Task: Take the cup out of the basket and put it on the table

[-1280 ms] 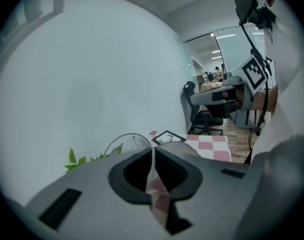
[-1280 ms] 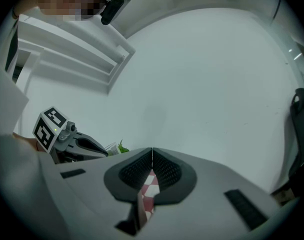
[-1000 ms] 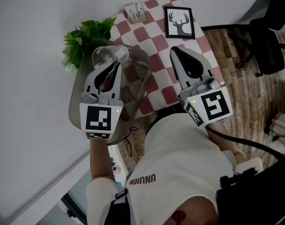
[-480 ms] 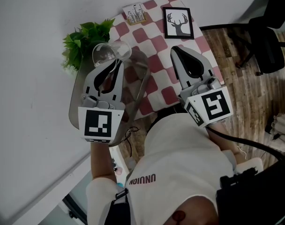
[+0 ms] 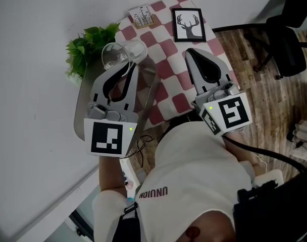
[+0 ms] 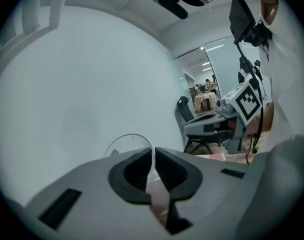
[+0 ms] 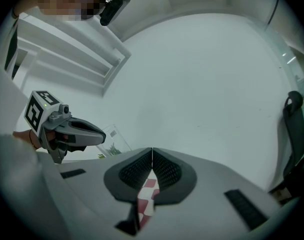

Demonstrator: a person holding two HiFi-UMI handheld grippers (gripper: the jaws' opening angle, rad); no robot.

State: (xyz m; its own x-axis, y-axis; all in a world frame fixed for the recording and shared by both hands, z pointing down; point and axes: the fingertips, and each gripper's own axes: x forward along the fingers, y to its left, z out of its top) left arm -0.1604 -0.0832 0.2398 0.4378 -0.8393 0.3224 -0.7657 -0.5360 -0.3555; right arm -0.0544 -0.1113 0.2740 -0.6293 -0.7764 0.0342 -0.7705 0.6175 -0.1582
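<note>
A clear glass cup [image 5: 121, 55] hangs tilted above the grey basket [image 5: 81, 105], with my left gripper [image 5: 131, 67] shut on its rim. In the left gripper view the thin glass wall of the cup [image 6: 126, 140] runs between the nearly closed jaws of my left gripper [image 6: 153, 152]. My right gripper [image 5: 190, 52] is shut and empty over the red-and-white checkered table [image 5: 169, 40]. In the right gripper view the jaws of my right gripper [image 7: 152, 152] meet, and the cup [image 7: 113, 137] shows at the left, at the tip of my left gripper [image 7: 101, 137].
A green plant [image 5: 88, 45] stands beside the basket at the table's left corner. A framed deer picture [image 5: 189, 24] and a small card stand [image 5: 143, 15] are at the far end. An office chair [image 5: 287, 39] stands on the wood floor to the right.
My left gripper has risen with the cup and shifted slightly toward the table's far end. The right gripper has stayed where it was.
</note>
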